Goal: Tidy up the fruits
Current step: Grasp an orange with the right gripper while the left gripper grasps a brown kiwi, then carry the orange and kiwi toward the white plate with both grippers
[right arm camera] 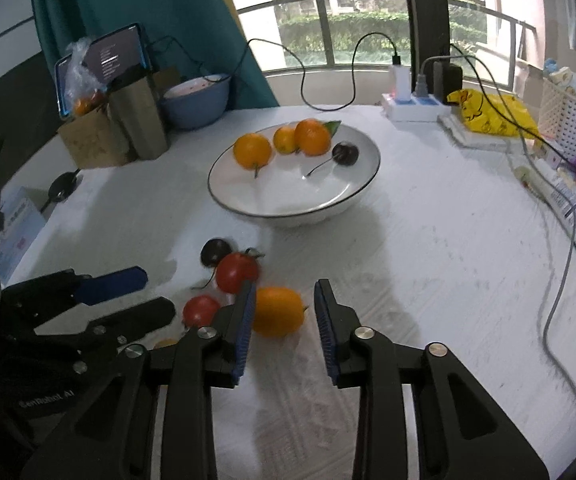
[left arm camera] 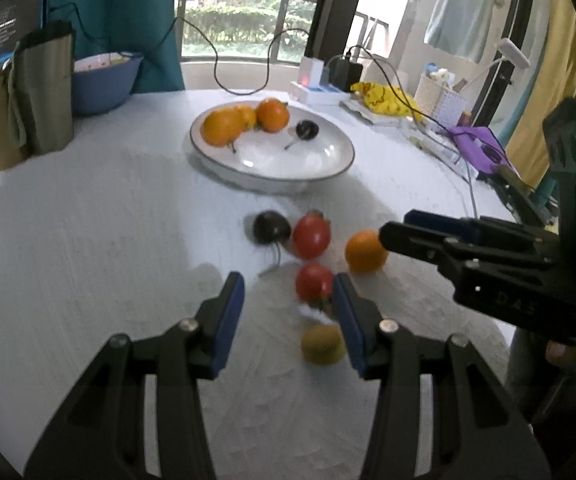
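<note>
On right gripper (left arm camera: 402, 226) body: "DAS"; both it and left gripper (left arm camera: 288, 292) released.

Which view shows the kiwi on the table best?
The left wrist view. There the kiwi lies in plain sight on the table, just left of the left gripper's right-hand finger. In the right wrist view only a brownish sliver peeks out behind the gripper arms.

A white table (right arm camera: 428, 240) is seen, with a white bowl (right arm camera: 352, 196) set near its middle. In front of the bowl, loose fruit is laid directly on the table: a dark plum (right arm camera: 215, 251), two tomatoes (right arm camera: 236, 273), an orange (right arm camera: 277, 311) and a kiwi (left arm camera: 323, 345). Left of the bowl, a blue basin (right arm camera: 197, 108) and brown bags (right arm camera: 95, 144) are placed.
</note>
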`<state>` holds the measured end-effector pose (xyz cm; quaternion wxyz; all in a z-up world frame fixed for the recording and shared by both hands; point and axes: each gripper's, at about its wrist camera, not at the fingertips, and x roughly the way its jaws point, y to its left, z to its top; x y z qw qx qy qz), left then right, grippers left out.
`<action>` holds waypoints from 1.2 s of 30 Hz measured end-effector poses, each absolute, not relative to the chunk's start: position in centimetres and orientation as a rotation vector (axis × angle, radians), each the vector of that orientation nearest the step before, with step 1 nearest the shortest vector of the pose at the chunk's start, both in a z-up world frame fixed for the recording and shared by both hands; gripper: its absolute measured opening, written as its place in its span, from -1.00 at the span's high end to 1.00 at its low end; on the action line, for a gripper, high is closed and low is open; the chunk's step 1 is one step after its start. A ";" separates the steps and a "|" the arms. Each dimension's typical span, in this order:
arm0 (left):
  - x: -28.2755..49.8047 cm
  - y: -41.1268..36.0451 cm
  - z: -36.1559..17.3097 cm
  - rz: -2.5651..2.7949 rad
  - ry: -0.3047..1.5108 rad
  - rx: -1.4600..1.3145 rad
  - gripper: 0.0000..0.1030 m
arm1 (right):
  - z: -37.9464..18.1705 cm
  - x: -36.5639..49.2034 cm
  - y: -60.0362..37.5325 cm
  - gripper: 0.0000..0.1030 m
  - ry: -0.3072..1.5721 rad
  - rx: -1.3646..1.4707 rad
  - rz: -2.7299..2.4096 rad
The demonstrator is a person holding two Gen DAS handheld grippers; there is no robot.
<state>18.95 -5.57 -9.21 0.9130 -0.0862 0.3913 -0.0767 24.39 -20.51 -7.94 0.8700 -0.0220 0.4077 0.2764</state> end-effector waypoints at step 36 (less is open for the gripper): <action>17.3 -8.7 -11.2 -0.232 0.880 -0.055 0.44 | -10.6 24.9 -20.1 0.22 0.916 -0.019 0.633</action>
